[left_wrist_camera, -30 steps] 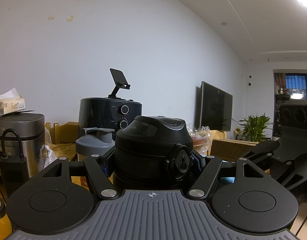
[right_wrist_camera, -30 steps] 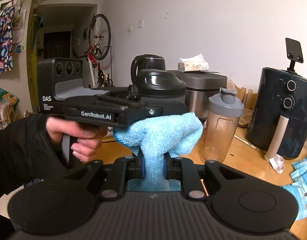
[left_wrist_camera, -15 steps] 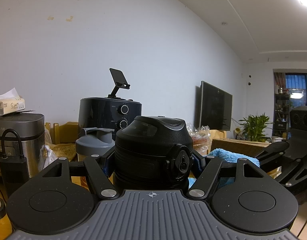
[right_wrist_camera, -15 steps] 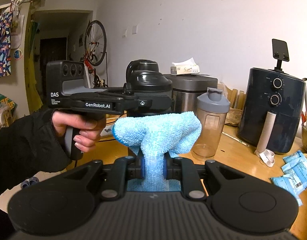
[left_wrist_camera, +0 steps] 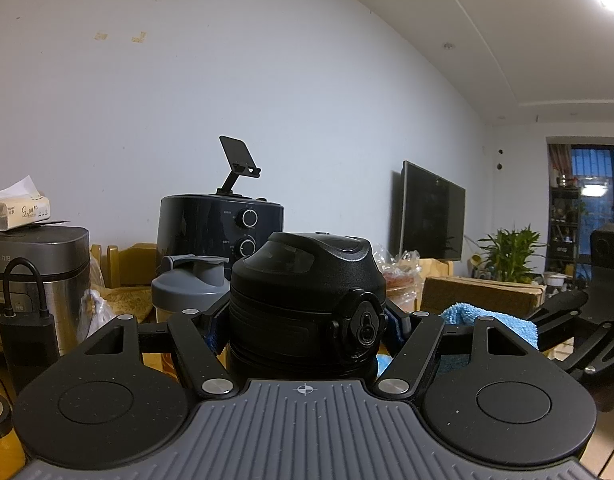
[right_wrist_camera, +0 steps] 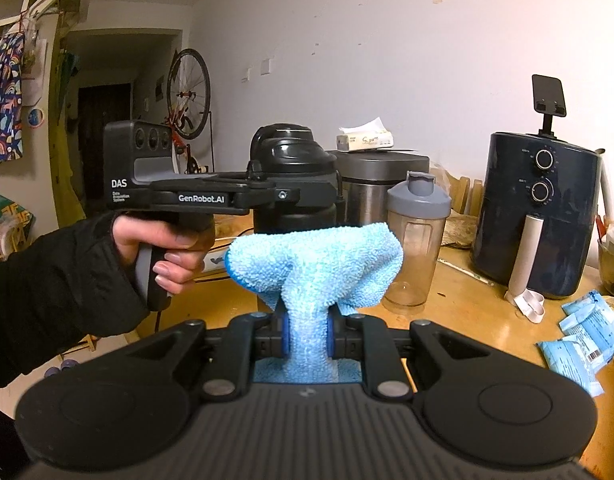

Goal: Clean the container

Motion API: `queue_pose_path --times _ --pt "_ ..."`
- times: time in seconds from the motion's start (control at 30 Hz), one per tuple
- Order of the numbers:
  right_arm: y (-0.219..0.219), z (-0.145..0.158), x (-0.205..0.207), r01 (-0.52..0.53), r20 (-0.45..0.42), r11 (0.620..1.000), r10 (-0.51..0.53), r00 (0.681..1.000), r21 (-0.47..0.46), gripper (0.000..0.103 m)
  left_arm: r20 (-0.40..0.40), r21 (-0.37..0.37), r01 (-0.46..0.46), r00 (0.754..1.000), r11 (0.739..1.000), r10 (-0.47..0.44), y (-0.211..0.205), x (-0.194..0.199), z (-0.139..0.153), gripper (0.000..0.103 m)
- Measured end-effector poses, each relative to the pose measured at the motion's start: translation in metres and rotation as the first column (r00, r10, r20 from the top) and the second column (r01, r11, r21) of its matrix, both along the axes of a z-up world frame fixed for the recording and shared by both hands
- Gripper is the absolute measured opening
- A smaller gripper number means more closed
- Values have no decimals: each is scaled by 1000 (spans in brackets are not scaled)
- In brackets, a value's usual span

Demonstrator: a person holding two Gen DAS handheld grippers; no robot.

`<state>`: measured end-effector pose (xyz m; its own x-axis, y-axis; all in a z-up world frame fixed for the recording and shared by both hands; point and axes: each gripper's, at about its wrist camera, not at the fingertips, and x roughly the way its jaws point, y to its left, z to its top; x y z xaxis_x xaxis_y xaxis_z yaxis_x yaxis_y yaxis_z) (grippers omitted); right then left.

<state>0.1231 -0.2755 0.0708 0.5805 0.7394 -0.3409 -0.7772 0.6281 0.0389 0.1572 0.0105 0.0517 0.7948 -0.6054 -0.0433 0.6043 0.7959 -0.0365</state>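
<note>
My left gripper (left_wrist_camera: 305,326) is shut on a black bottle (left_wrist_camera: 307,300) just below its flip-top lid and holds it upright above the table. The bottle also shows in the right wrist view (right_wrist_camera: 293,176), held by the left gripper (right_wrist_camera: 303,194). My right gripper (right_wrist_camera: 307,334) is shut on a light blue cloth (right_wrist_camera: 315,264), bunched above the jaws. The cloth is in front of the bottle's lower body, close to it; contact is hidden. The cloth shows at the right in the left wrist view (left_wrist_camera: 487,322).
On the wooden table (right_wrist_camera: 467,312) stand a grey-lidded shaker bottle (right_wrist_camera: 417,240), a dark air fryer (right_wrist_camera: 539,212), a steel rice cooker (right_wrist_camera: 381,184) with a tissue pack on top, and blue packets (right_wrist_camera: 583,336) at the right. A power bank (left_wrist_camera: 27,340) sits at the left.
My right gripper with the blue cloth has pulled back and lowered relative to the bottle. The cloth has come into the left wrist view at the right. The left gripper stays still.
</note>
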Motion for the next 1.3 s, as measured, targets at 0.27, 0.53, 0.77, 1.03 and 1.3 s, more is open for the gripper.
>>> queue_pose_path --times 0.27,0.53,0.77,1.03,1.3 --pt "-1 -3 -4 0 -2 1000 0 1000 5 11 1 -1 -7 1000 1000 7 -1 0 0 69" --pt "-3 -7 -4 12 -12 1000 -12 1000 14 11 40 -88 -41 998 995 45 5 -7 5 98" --pt "-8 -9 -6 38 -17 999 -38 999 34 11 53 -42 -105 993 994 107 -8 -18 10 98" --pt "-7 -9 -8 212 9 977 -212 977 22 11 37 -11 -235 971 972 235 -24 -23 9 98" --pt "-5 -16 -6 391 32 920 -392 920 33 12 25 -9 -354 935 935 354 -33 -29 10 98"
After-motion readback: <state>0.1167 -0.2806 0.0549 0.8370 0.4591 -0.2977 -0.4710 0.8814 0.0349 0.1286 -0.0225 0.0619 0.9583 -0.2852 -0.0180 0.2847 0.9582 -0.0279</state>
